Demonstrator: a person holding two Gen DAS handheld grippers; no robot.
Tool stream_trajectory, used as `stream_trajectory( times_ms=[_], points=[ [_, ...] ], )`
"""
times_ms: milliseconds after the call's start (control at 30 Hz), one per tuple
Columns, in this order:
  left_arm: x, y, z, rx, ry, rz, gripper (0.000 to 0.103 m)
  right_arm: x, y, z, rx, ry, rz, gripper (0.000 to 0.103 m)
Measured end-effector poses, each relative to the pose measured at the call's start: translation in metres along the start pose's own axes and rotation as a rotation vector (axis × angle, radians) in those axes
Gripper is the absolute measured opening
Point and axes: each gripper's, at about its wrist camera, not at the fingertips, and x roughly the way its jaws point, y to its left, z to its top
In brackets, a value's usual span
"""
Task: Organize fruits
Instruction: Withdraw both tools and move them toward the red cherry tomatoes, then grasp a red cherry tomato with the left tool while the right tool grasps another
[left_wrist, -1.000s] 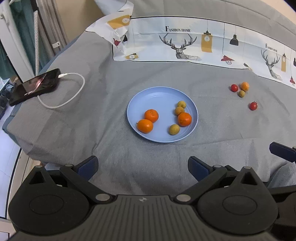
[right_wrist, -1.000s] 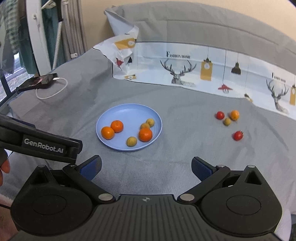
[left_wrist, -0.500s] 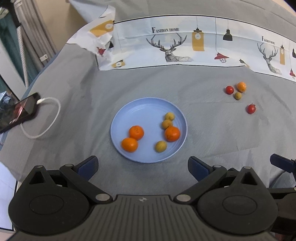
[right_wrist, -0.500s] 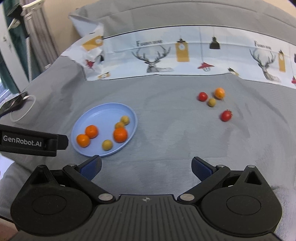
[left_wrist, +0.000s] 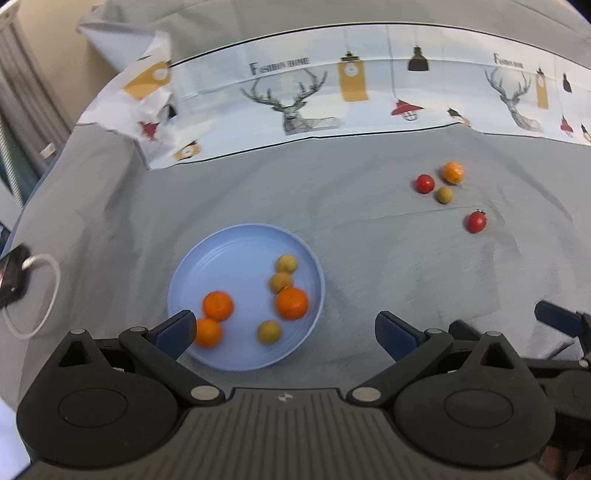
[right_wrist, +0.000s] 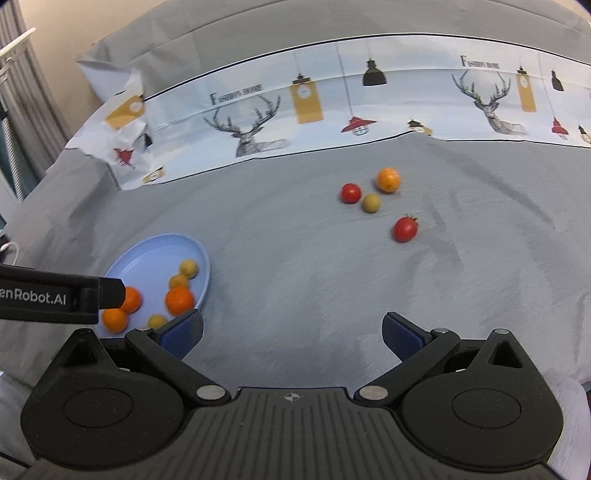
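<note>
A blue plate (left_wrist: 236, 247) (right_wrist: 155, 254) on the grey bedspread holds three oranges and three small yellow-green fruits. Four loose fruits lie on the cloth to its right: a red tomato (right_wrist: 350, 192), a small orange (right_wrist: 388, 179), a yellow-green fruit (right_wrist: 371, 203) and a second red tomato (right_wrist: 405, 228); the same group shows in the left wrist view, with the near tomato (left_wrist: 477, 221) apart. My left gripper (left_wrist: 284, 332) is open and empty just before the plate's near rim. My right gripper (right_wrist: 291, 330) is open and empty over bare cloth, short of the loose fruits.
A folded patterned sheet with deer prints (left_wrist: 332, 96) lies across the back of the bed. A phone on a white cable (left_wrist: 22, 284) sits at the left edge. The left gripper's body (right_wrist: 51, 297) juts into the right wrist view over the plate.
Both grippers have moved forward and to the right over the bed. The plate has slid left and nearer in both views, and the loose fruits look larger. Both jaws stay open.
</note>
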Motion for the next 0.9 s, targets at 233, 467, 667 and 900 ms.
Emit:
stream_trajectory(
  times_ms=[233,467,667,900],
  points=[
    [0.039,-0.039,0.042,0.047,-0.019,-0.045,0.103,0.028,-0.046,0.018,0.012,-0.076,-0.124,0.102],
    [0.117,-0.094,0.101,0.129,-0.038,-0.101,0.103,0.091,-0.1,0.036,0.002,-0.122,-0.222,0.102],
    [0.209,-0.134,0.137,0.217,0.053,-0.129,0.103,0.158,-0.125,0.044,-0.005,-0.094,-0.22,0.102],
    [0.27,-0.156,0.158,0.301,0.093,-0.249,0.103,0.197,-0.13,0.043,-0.063,-0.095,-0.235,0.103]
  ],
)
